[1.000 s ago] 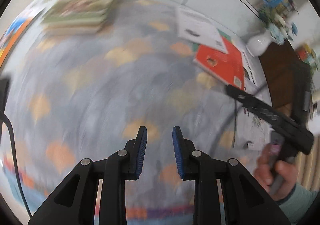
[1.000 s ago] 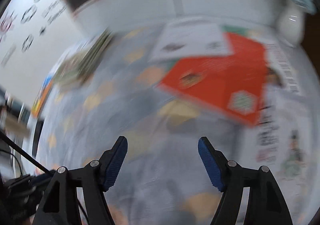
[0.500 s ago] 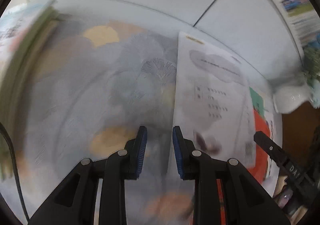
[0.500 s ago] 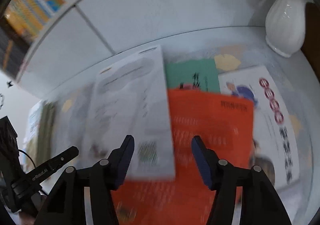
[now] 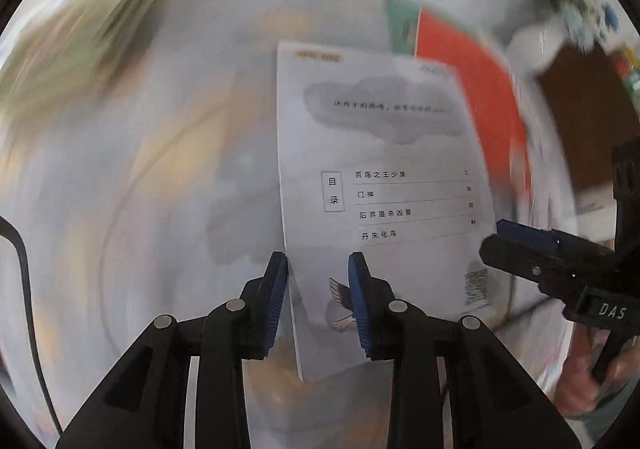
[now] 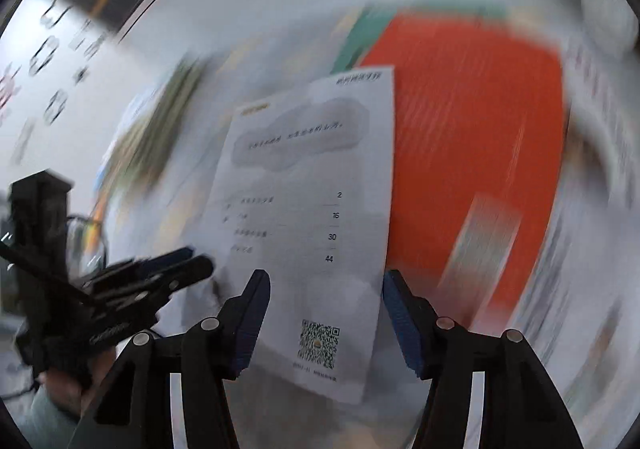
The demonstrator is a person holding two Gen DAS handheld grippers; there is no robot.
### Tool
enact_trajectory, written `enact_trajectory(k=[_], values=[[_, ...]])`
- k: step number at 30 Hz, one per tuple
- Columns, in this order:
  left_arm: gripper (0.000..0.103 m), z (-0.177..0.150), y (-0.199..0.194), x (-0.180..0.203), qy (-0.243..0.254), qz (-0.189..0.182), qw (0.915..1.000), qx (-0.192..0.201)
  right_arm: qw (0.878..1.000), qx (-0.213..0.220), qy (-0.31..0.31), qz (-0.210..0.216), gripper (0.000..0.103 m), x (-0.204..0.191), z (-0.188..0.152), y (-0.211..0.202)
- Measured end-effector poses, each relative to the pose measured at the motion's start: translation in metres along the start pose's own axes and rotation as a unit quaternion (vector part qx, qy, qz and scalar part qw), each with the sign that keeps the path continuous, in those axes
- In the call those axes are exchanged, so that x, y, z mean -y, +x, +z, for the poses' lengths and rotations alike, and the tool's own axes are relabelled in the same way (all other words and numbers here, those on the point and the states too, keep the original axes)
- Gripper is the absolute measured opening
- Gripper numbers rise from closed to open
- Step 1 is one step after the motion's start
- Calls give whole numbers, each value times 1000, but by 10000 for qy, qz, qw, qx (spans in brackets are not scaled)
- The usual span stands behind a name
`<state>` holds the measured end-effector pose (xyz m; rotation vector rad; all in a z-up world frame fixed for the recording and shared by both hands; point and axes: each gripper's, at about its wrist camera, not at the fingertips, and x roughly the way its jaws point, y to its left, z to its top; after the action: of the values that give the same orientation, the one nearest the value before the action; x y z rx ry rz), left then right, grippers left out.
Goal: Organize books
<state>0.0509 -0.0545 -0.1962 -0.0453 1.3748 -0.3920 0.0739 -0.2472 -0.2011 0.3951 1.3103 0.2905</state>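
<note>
A thin white book (image 5: 380,153) lies face up, showing a contents list and a QR code. It stays sharp while everything around it is smeared. Its left edge runs between the fingers of my left gripper (image 5: 318,257), whose jaws are opening; the left pad sits just beside that edge and the right finger rests over the page. In the right wrist view the white book (image 6: 304,177) fills the gap of my right gripper (image 6: 326,275), whose jaws stand well apart, the right pad against the book's right edge. Under it lie a red book (image 6: 472,129) and a green book (image 6: 360,37).
A stack of books (image 5: 80,37) sits at the far left on the patterned tablecloth (image 5: 160,189). A white vase (image 5: 532,45) stands at the back right. Another white book (image 6: 592,169) lies right of the red one. A hand (image 5: 580,381) holds the right gripper (image 5: 500,241).
Both grippers swung from the open tablecloth onto the white book and now flank it. The right jaws narrowed, the left jaws widened slightly. The book now keeps pace with the grippers.
</note>
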Motion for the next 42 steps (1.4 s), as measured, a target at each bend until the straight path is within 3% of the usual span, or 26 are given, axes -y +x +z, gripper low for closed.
enact_trajectory(k=[1, 3, 4, 6, 8, 11, 13, 14, 16, 17, 18, 20, 22, 25, 27, 29, 31, 34, 37, 39, 40, 41, 42], values=[[27, -35, -4, -6, -131, 74, 9998, -160, 9997, -196, -41, 99, 57, -6, -27, 4], [27, -68, -18, -11, -324, 313, 9990, 57, 9988, -452, -94, 139, 45, -12, -68, 14], [25, -76, -22, -11, -387, 467, 9979, 204, 9996, -246, -107, 9, 42, -12, -78, 11], [28, -85, -18, -16, -594, 252, 9976, 260, 9997, -50, -228, -99, 47, -16, -84, 11], [26, -90, -18, -24, -834, -18, 9955, 459, 9988, 29, -489, 97, 56, -24, -82, 16], [26, -99, -22, -37, -1141, -235, 9911, 639, 9988, -57, -422, 234, 58, -26, -76, 19], [26, -104, -24, -36, -1026, -222, 9918, 728, 9976, -160, -164, 656, 57, -21, -75, 14], [26, -105, -24, -38, -915, -193, 9929, 741, 9937, -147, 97, 1105, 57, -15, -71, 6], [26, -103, -24, -50, -865, -413, 9921, 803, 9726, -207, 467, 2267, 55, -20, -72, -12], [26, -104, -26, -57, -972, -587, 9901, 823, 9663, -228, 432, 2526, 54, -32, -70, -18], [26, -105, -29, -65, -1091, -724, 9879, 829, 9659, -174, 122, 2580, 54, -55, -67, -27], [23, -118, -56, -89, -1360, -636, 9814, 1198, 9650, -134, -429, 2584, 54, -102, -61, -31], [22, -141, -93, -126, -1795, -285, 9692, 1665, 9585, -157, -631, 2774, 54, -143, -56, -24], [21, -185, -135, -189, -2491, 353, 9466, 2016, 9515, -327, -700, 2978, 54, -195, -55, 2], [20, -211, -147, -223, -2823, 653, 9373, 1936, 9551, -505, -741, 2823, 54, -217, -63, 22], [20, -224, -147, -238, -2956, 628, 9355, 1828, 9592, -491, -901, 2634, 55, -223, -75, 25], [20, -232, -143, -235, -2855, 367, 9414, 1759, 9717, -384, -1383, 1875, 62, -221, -95, 26], [25, -222, -134, -226, -2747, 504, 9456, 1667, 9798, -670, -1698, 820, 62, -210, -119, 57], [25, -196, -126, -222, -2638, 562, 9475, 1718, 9789, -905, -1773, 456, 53, -220, -134, 84], [30, -171, -124, -223, -2460, 814, 9497, 1758, 9775, -589, -2016, 174, 49, -229, -141, 86], [38, -164, -119, -227, -2399, 857, 9518, 1707, 9757, -518, -2127, 46, 47, -233, -139, 91], [39, -157, -107, -231, -2325, 805, 9592, 1396, 9737, -563, -2204, -97, 43, -239, -137, 98], [37, -153, -91, -235, -2342, 405, 9663, 985, 9721, -713, -2231, -125, 40, -236, -141, 103]])
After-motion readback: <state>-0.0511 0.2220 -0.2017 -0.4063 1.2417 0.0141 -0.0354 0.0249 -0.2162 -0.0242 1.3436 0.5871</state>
